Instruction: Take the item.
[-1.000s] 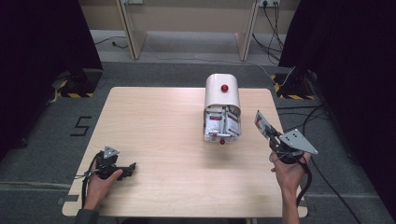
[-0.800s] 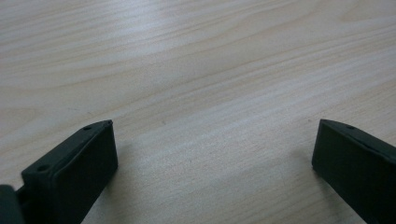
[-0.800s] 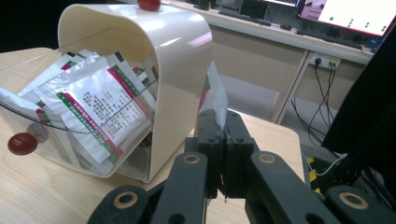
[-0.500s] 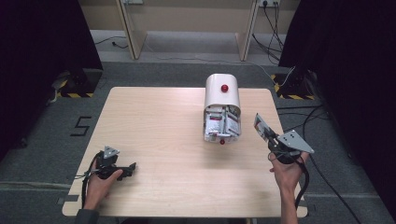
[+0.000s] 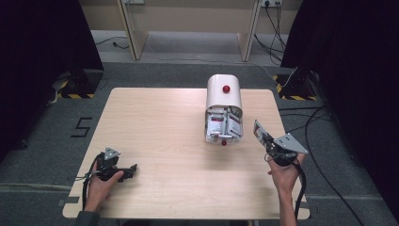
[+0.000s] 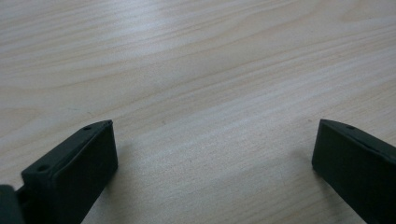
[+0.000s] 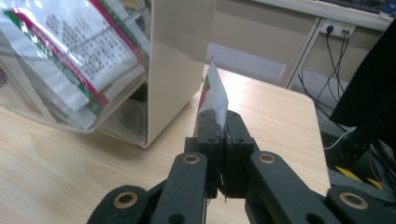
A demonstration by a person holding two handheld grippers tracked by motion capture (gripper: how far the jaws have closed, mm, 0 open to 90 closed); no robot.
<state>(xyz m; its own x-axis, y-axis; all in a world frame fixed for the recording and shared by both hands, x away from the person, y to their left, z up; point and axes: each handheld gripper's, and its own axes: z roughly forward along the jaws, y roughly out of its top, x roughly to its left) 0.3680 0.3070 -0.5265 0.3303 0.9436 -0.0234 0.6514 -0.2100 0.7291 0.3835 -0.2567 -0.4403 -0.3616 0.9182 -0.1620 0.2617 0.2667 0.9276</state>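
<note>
Packet: a thin sachet point(image 7: 213, 95) with red and green edging stands edge-on between the jaws of the right gripper, just beside the dispenser's near corner; in the high view it is the flat piece point(image 5: 260, 131) held above the table's right side.
Right gripper: the right gripper point(image 7: 218, 122) is clenched on the packet, jaws pressed together, held by the person's right hand point(image 5: 283, 170).
Dispenser: a cream-coloured container point(image 5: 223, 109) with a red knob point(image 5: 226, 88) on top lies right of the table's centre; its clear front shows more packets point(image 7: 70, 51) stacked inside.
Writing: dense small print on the packets, too fine to read; a dark "5" point(image 5: 82, 127) is marked on the floor left of the table.
Left gripper: the left gripper point(image 6: 212, 158) rests on the light wooden table point(image 5: 155, 127) near its front left corner, jaws spread wide with bare wood between them, in the left hand point(image 5: 101, 181).
</note>
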